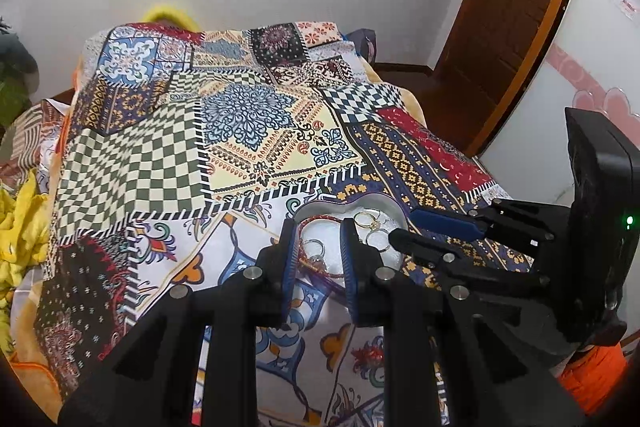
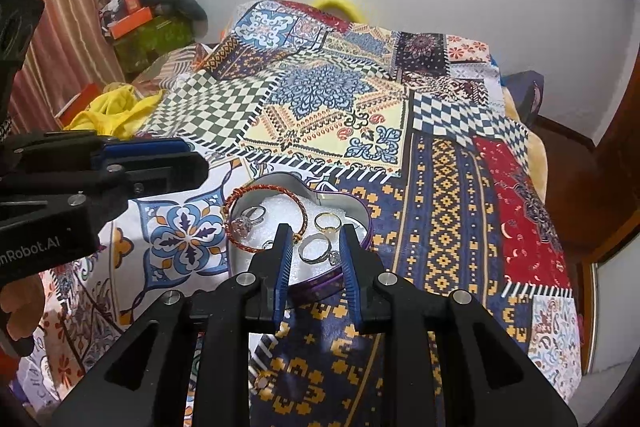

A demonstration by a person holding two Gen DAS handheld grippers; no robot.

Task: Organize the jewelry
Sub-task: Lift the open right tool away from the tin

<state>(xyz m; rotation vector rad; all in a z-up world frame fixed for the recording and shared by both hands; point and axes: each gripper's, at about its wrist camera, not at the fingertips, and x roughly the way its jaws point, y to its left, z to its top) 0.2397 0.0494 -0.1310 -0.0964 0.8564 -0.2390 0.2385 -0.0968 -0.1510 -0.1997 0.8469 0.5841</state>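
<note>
A heart-shaped tin (image 2: 352, 205) with white padding sits on the patterned bedspread; it also shows in the left wrist view (image 1: 394, 207). Inside lie a red-gold twisted bangle (image 2: 306, 215), a stone ring (image 2: 242, 225), a gold ring (image 2: 327, 221) and a silver ring (image 2: 314, 247). My right gripper (image 2: 314, 239) is open and empty, its tips over the tin's near side around the silver ring. My left gripper (image 1: 318, 233) is open and empty, just above the tin's left part, over the bangle (image 1: 310, 259). Each gripper shows in the other's view, the left (image 2: 160, 163) and the right (image 1: 420, 227).
The patchwork bedspread (image 2: 320, 107) covers the bed. Yellow cloth (image 2: 116, 111) and boxes (image 2: 132, 19) lie at the far left. A wooden door (image 1: 508, 7) stands at the right. A small gold item (image 2: 261, 381) lies on the spread near the right gripper's base.
</note>
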